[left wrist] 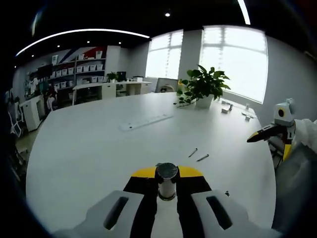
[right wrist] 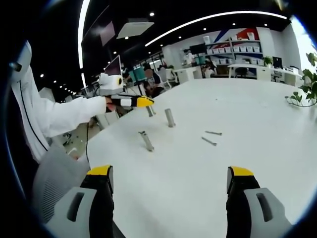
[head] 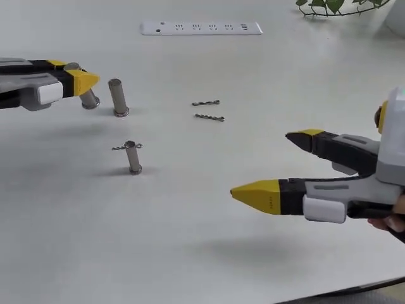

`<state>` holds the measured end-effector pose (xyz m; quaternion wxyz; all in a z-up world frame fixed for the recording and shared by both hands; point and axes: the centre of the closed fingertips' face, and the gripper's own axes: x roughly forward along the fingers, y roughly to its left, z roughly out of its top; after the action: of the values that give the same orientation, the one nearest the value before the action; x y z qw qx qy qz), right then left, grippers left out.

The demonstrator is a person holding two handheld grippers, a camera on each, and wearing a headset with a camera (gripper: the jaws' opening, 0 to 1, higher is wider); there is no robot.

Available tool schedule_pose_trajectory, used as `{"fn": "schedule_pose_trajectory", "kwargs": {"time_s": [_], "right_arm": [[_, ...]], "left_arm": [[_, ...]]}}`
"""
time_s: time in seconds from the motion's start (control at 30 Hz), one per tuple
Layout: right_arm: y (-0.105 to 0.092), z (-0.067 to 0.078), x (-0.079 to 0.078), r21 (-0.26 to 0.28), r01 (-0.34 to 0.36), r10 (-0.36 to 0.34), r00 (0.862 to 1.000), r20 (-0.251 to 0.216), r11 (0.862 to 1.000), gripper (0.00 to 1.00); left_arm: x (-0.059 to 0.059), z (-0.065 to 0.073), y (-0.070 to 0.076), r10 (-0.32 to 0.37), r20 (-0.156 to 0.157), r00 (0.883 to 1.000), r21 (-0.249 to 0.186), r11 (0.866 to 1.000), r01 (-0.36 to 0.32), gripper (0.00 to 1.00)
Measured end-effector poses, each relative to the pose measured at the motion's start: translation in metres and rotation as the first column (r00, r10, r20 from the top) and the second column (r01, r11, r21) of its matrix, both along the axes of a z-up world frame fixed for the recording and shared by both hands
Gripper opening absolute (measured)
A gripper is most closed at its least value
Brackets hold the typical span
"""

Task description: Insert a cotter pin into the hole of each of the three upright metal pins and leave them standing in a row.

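Metal pin (left wrist: pixel 167 184) seemingly clamped between left gripper (left wrist: pixel 167 173) jaws; right gripper (right wrist: pixel 170 181) jaws wide apart.

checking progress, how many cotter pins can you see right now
3. Two lie loose on the table: the far cotter pin and the near cotter pin. The third cotter pin sits through the top of the front metal pin. None seems hidden.

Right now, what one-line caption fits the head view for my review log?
Left gripper holds one metal pin; right gripper hangs open; one fitted pin stands, two cotter pins lie loose.
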<state>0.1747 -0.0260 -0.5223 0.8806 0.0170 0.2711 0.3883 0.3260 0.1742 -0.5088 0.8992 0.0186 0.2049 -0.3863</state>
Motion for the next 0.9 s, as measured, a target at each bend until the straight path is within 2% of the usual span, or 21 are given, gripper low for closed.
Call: {"fn": "schedule_pose_trajectory", "kwargs": {"time_s": [0.2,0.33,0.47,0.5,0.6,0.63,0.73,0.77,0.8,0.9], "right_arm": [[0.002,0.003,-0.001,0.010,-0.010,0.010,1.000,0.012,1.000,0.93],[0.003,0.004,-0.001,0.016,-0.009,0.009,1.000,0.017,1.000,0.93],[0.002,0.005,-0.002,0.021,-0.005,0.005,1.000,0.020,1.000,0.93],[0.001,0.005,-0.002,0.024,-0.003,0.002,1.000,0.022,1.000,0.93],[0.000,0.007,-0.003,0.030,0.002,-0.003,1.000,0.026,1.000,0.93],[0.000,0.007,-0.003,0.034,0.005,-0.005,1.000,0.026,0.999,0.93],[0.000,0.007,-0.003,0.037,0.005,-0.006,1.000,0.027,0.999,0.93],[0.000,0.006,-0.003,0.037,0.004,-0.005,1.000,0.027,0.999,0.93],[0.000,0.006,-0.003,0.038,0.004,-0.005,1.000,0.026,0.999,0.93],[0.001,0.007,-0.003,0.045,0.003,-0.004,1.000,0.027,0.999,0.93]], "left_arm": [[-0.015,0.017,-0.014,-0.040,-0.005,0.999,-0.020,0.999,0.040,0.10],[-0.027,0.027,-0.027,-0.071,0.012,0.997,0.002,0.997,0.071,0.10],[-0.041,0.031,-0.039,-0.088,0.011,0.996,-0.002,0.996,0.088,0.10],[-0.046,0.031,-0.043,-0.100,0.016,0.995,0.014,0.995,0.100,0.10],[-0.060,0.032,-0.052,-0.111,0.006,0.994,0.010,0.994,0.111,0.10],[-0.067,0.032,-0.058,-0.130,0.011,0.991,0.021,0.991,0.130,0.10],[-0.079,0.027,-0.066,-0.150,-0.010,0.989,0.039,0.988,0.150,0.10],[-0.085,0.023,-0.069,-0.148,-0.025,0.989,0.047,0.988,0.149,0.10],[-0.088,0.020,-0.071,-0.154,-0.022,0.988,0.056,0.986,0.155,0.10],[-0.104,0.012,-0.079,-0.161,-0.046,0.986,0.049,0.985,0.164,0.10]]}}
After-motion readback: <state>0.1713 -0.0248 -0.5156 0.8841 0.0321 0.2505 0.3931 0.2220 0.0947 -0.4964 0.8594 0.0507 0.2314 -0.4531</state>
